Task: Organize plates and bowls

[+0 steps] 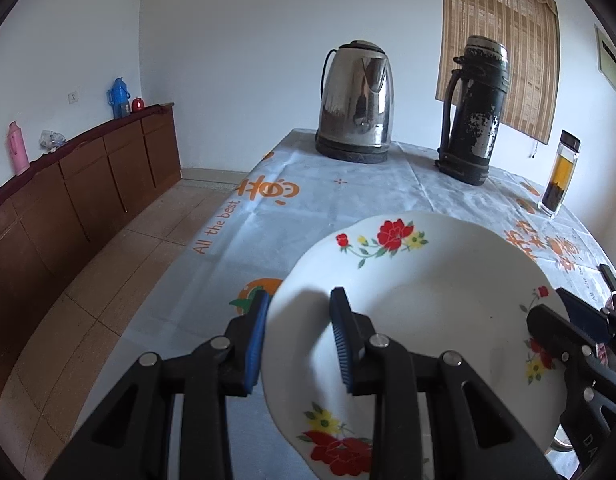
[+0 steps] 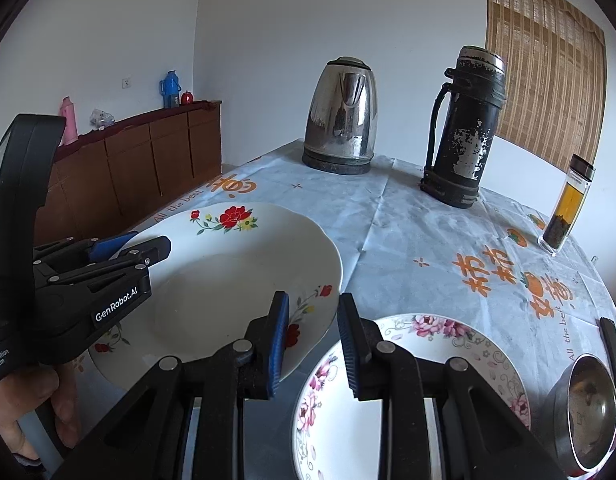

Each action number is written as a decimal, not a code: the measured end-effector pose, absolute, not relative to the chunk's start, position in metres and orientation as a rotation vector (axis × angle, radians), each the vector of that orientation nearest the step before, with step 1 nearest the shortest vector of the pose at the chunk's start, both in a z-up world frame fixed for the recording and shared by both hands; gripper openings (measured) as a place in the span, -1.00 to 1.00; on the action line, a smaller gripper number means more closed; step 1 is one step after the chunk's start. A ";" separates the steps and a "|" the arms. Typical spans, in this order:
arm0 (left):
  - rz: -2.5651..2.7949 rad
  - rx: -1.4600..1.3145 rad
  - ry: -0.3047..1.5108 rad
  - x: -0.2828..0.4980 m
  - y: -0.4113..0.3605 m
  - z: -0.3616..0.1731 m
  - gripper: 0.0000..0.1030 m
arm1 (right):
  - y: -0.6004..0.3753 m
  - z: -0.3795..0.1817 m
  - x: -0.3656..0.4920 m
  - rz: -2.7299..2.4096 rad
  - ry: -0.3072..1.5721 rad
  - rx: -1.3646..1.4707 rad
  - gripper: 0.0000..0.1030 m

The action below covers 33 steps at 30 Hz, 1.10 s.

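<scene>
A white plate with red flowers (image 1: 447,280) (image 2: 228,280) hangs tilted over the table, held from both sides. My left gripper (image 1: 300,294) (image 2: 148,242) is shut on its left rim, one pad above and one below. My right gripper (image 2: 313,297) (image 1: 547,306) is shut on the opposite rim. On the tablecloth, under the right gripper, lies a second plate with pink flowers (image 2: 447,344). A steel bowl (image 2: 587,400) stands to its right, with another rim just showing at the picture's edge.
At the far end of the table stand a steel kettle (image 2: 339,120), a worn black flask (image 2: 463,136) and a glass tea bottle (image 2: 567,208). A black object (image 2: 611,344) lies near the right edge. A brown sideboard (image 1: 88,184) lines the left wall beyond tiled floor.
</scene>
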<state>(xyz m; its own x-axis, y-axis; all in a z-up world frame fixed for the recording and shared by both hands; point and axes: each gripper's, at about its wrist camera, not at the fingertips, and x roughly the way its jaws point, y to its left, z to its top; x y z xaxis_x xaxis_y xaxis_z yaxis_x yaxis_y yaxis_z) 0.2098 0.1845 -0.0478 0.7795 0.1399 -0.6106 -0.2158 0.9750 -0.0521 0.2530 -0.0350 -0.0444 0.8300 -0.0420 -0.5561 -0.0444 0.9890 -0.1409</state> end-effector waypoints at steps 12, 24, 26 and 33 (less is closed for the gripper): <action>0.153 -0.109 0.604 0.202 0.173 -0.041 -0.45 | -0.044 -0.046 0.238 -0.010 0.580 -0.132 -0.48; 0.113 -0.078 0.577 0.198 0.158 -0.035 -0.45 | -0.056 -0.044 0.218 -0.032 0.542 -0.103 -0.48; 0.108 -0.069 0.575 0.198 0.154 -0.035 -0.45 | -0.058 -0.044 0.216 -0.037 0.536 -0.100 -0.48; 0.093 -0.060 0.574 0.197 0.148 -0.035 -0.45 | -0.065 -0.044 0.212 -0.048 0.532 -0.095 -0.48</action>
<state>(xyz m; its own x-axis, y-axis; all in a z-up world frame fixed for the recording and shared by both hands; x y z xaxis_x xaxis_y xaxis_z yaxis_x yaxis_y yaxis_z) 0.1967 0.1477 -0.0350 0.8355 0.0711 -0.5448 -0.1047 0.9940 -0.0308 0.2116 -0.0648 -0.0438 0.8608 -0.0704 -0.5041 0.0210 0.9945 -0.1030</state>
